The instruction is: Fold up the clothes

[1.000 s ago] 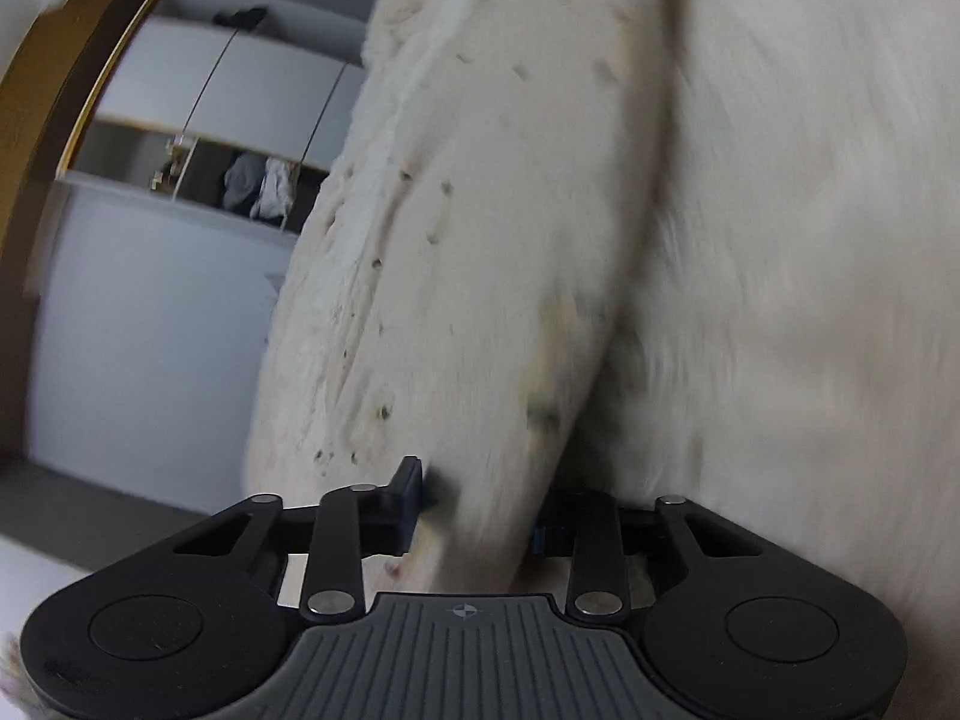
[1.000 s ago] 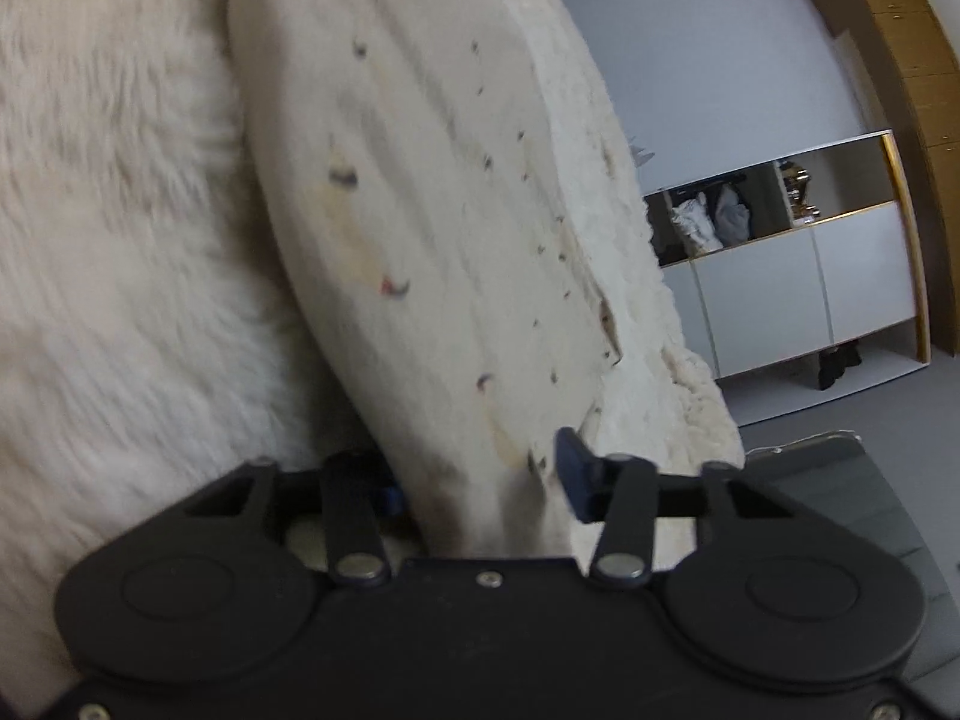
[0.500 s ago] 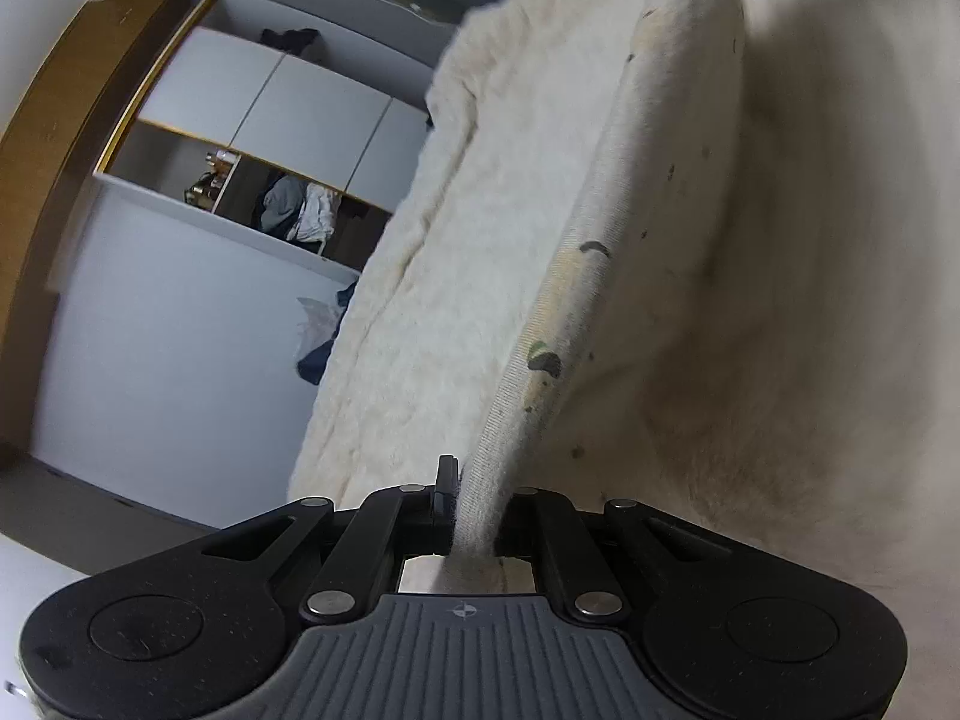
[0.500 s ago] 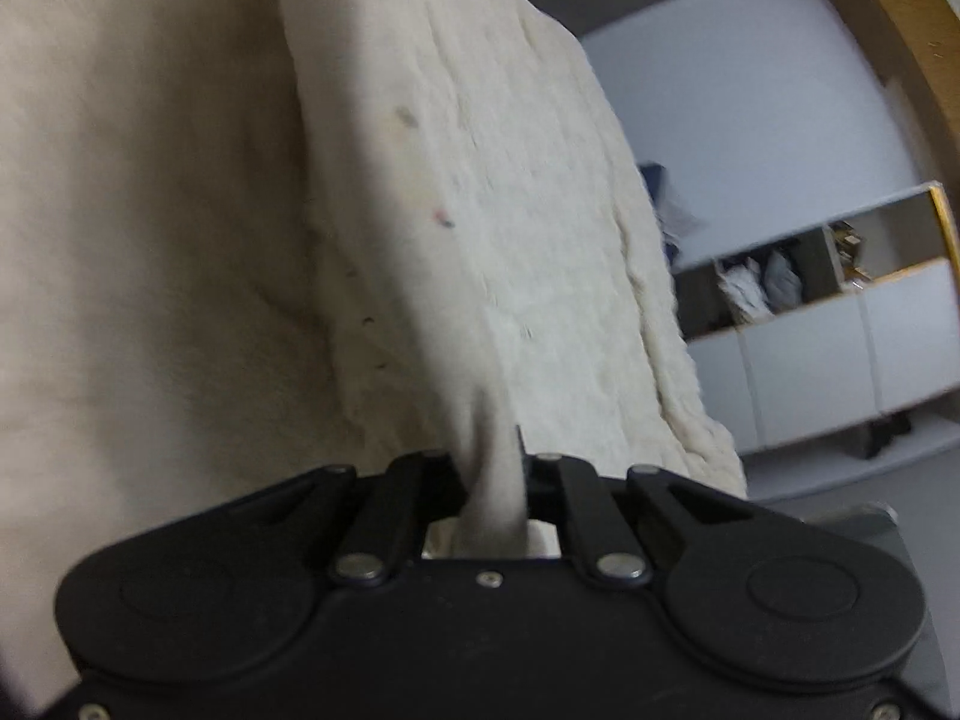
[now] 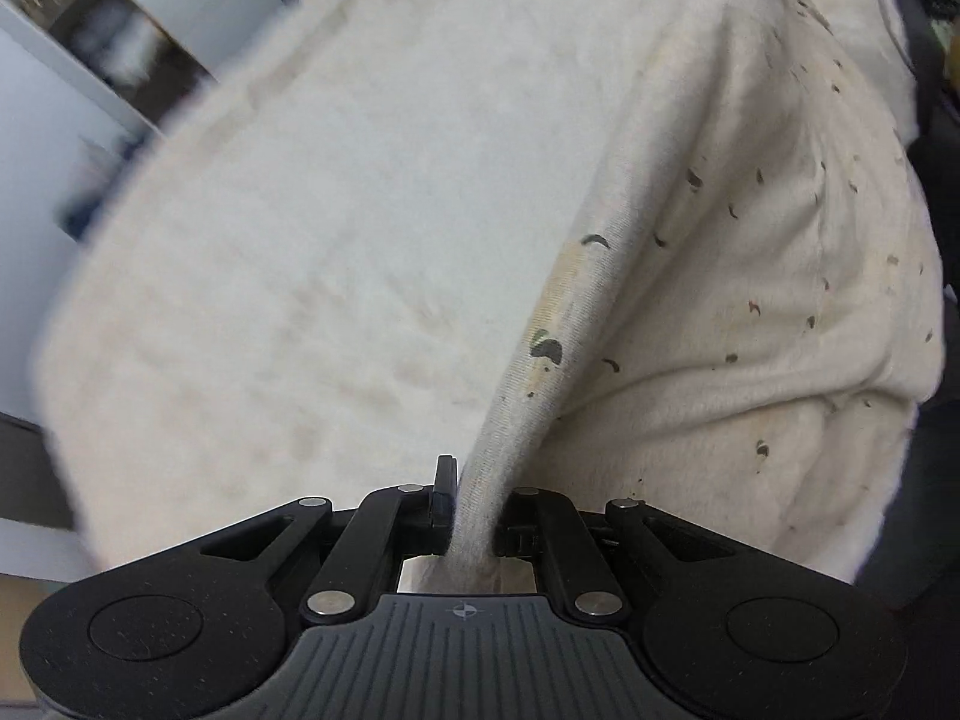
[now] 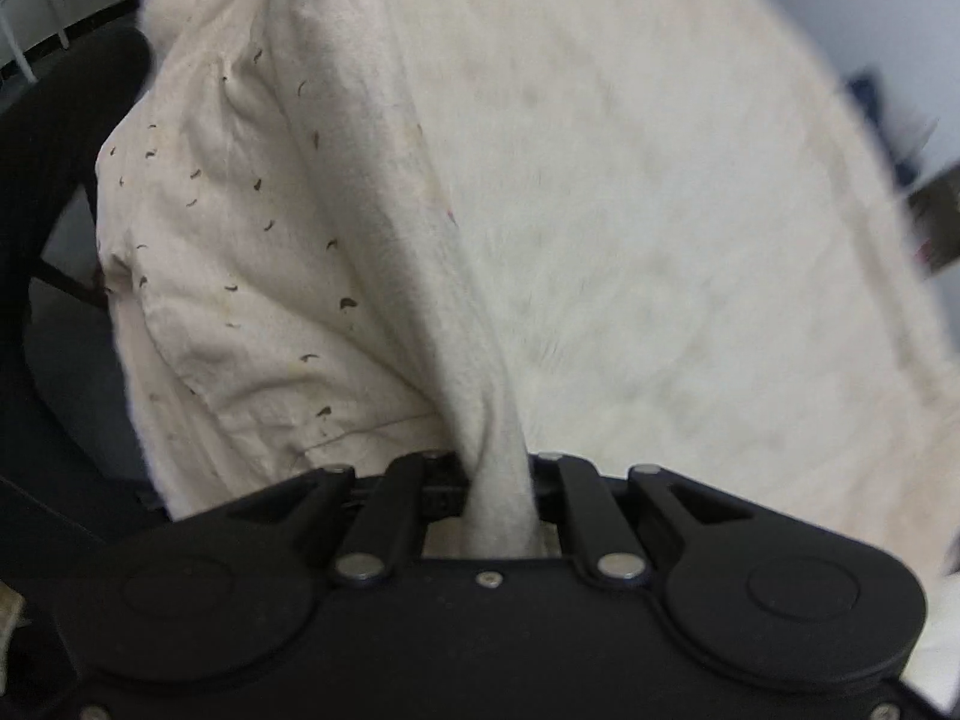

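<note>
garment (image 5: 372,228): cream, fleecy inside, speckled knit outside | left gripper (image 5: 474,516), right gripper (image 6: 495,492): each pinching a bunched fold

Cream garment (image 5: 372,228) between left gripper (image 5: 474,510) fingers (image 5: 444,483)

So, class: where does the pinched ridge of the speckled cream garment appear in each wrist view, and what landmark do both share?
Left wrist: the ridge rises from bottom centre toward upper right, clamped in the left tongs.
Right wrist: the ridge rises from bottom centre toward upper left, clamped in the right tongs.
Shared landmark: the cream garment's dark flecks.
</note>
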Motion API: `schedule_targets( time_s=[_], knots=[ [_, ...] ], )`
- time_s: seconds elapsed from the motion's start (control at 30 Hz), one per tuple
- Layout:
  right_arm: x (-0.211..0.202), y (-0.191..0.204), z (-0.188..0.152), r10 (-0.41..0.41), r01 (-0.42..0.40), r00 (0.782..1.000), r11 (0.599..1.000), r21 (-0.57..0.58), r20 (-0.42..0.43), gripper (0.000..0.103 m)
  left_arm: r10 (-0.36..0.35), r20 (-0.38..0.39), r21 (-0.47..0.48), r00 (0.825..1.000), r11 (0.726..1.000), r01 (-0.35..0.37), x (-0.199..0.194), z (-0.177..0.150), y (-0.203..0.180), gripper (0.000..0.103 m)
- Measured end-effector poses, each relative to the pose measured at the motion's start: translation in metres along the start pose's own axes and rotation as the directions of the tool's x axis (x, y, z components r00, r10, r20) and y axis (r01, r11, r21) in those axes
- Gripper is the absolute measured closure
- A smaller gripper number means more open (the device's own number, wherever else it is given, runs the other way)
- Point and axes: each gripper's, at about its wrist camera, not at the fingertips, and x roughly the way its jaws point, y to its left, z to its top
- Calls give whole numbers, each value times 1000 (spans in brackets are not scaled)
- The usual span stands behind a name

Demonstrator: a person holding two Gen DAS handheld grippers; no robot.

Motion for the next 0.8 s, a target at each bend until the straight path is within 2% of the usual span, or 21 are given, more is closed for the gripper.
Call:
schedule_targets(
  time_s=[0.1, 0.17, 0.2, 0.23, 0.27, 0.3, 0.37, 0.4, 0.47, 0.5, 0.53, 0.6, 0.63, 0.67, 0.7, 0.73, 0.77, 0.8],
  knots=[
    [102, -59, 9, 53, -44, 997, 989, 141, -61, 97, -36, -86, -105, 996, 994, 27, 95, 14, 39, 86],
    [142, -81, 11, 32, -17, 997, 979, 201, -72, 95, -17, -104, -178, 994, 984, -2, 131, 15, 59, 78],
    [159, -92, 11, 10, 7, 997, 975, 223, -74, 93, 1, -105, -204, 995, 979, -22, 141, 12, 68, 66],
    [169, -101, 10, -13, 33, 996, 970, 239, -84, 86, 9, -101, -228, 995, 973, -32, 147, 5, 77, 55],
    [182, -115, 8, -44, 70, 994, 962, 264, -104, 76, 3, -95, -255, 995, 967, -27, 148, -3, 88, 51],
    [189, -122, 6, -67, 99, 991, 956, 277, -120, 60, -2, -85, -285, 996, 958, -23, 149, -12, 98, 46],
    [189, -131, -4, -170, 202, 976, 941, 272, -139, 52, 14, -13, -397, 1000, 918, -18, 135, -39, 111, 45],
    [185, -136, -10, -231, 263, 963, 923, 283, -141, 53, 30, 28, -461, 999, 887, -14, 126, -54, 116, 44],
    [169, -141, -19, -333, 358, 934, 870, 339, -133, 52, 78, 122, -603, 989, 798, 12, 105, -86, 117, 43],
    [162, -138, -23, -354, 375, 927, 852, 366, -124, 51, 109, 165, -668, 980, 743, 30, 94, -100, 112, 39],
    [154, -134, -30, -375, 386, 920, 828, 406, -111, 50, 136, 204, -723, 970, 689, 55, 85, -111, 105, 32],
    [136, -103, -49, -397, 384, 914, 776, 500, -87, 50, 194, 273, -813, 942, 570, 118, 69, -130, 90, 25],
    [125, -77, -62, -382, 349, 922, 746, 568, -64, 50, 200, 303, -840, 932, 517, 162, 65, -134, 86, 25],
    [116, -53, -77, -357, 284, 934, 710, 644, -18, 50, 207, 321, -857, 924, 479, 190, 63, -135, 89, 25],
    [111, -33, -95, -336, 201, 941, 665, 720, 48, 50, 234, 346, -883, 909, 410, 231, 58, -142, 74, 24],
    [109, -22, -109, -326, 131, 940, 618, 775, 101, 50, 237, 363, -885, 901, 390, 254, 62, -136, 66, 23],
    [108, -13, -124, -315, 52, 937, 552, 832, 151, 49, 238, 394, -888, 888, 349, 301, 61, -142, 47, 23],
    [108, 0, -145, -315, -56, 925, 438, 897, 211, 49, 239, 413, -891, 879, 306, 336, 63, -143, 34, 23]
  ],
)
